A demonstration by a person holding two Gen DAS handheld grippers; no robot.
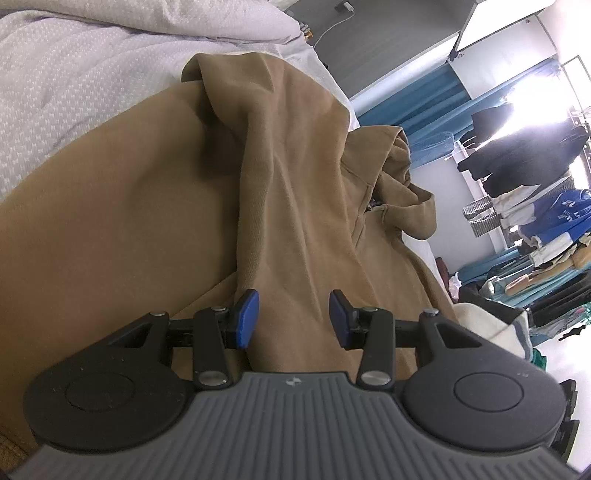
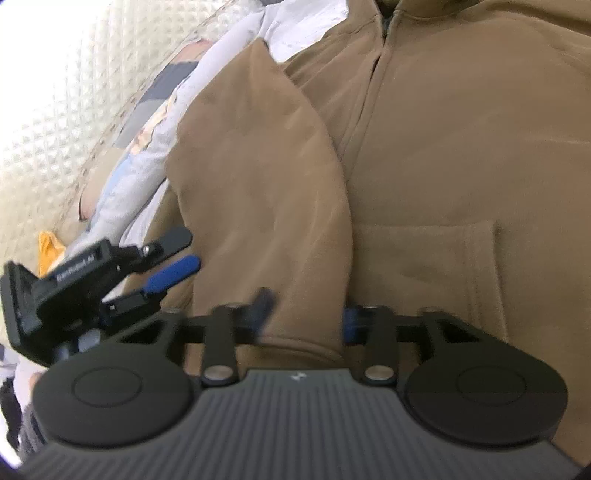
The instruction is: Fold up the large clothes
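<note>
A tan hooded sweatshirt [image 1: 147, 229] lies spread on the bed, front up in the right wrist view [image 2: 461, 147], with zip collar and front pocket showing. One sleeve [image 1: 288, 184] is folded across the body; its hood [image 1: 402, 192] lies at the far right. My left gripper [image 1: 293, 317] is open just above the sleeve, blue pads apart. My right gripper [image 2: 306, 314] is open around the cuff end of the sleeve [image 2: 266, 192], with cloth between the pads. The left gripper also shows in the right wrist view [image 2: 162, 273], beside the sleeve.
A white textured bedspread [image 1: 74, 92] and pillow [image 1: 221, 18] lie beyond the sweatshirt. A rack of hanging clothes [image 1: 535, 206] and blue curtains [image 1: 424, 96] stand at the right. A patterned sheet [image 2: 147, 140] and a quilted headboard [image 2: 55, 92] are at the left.
</note>
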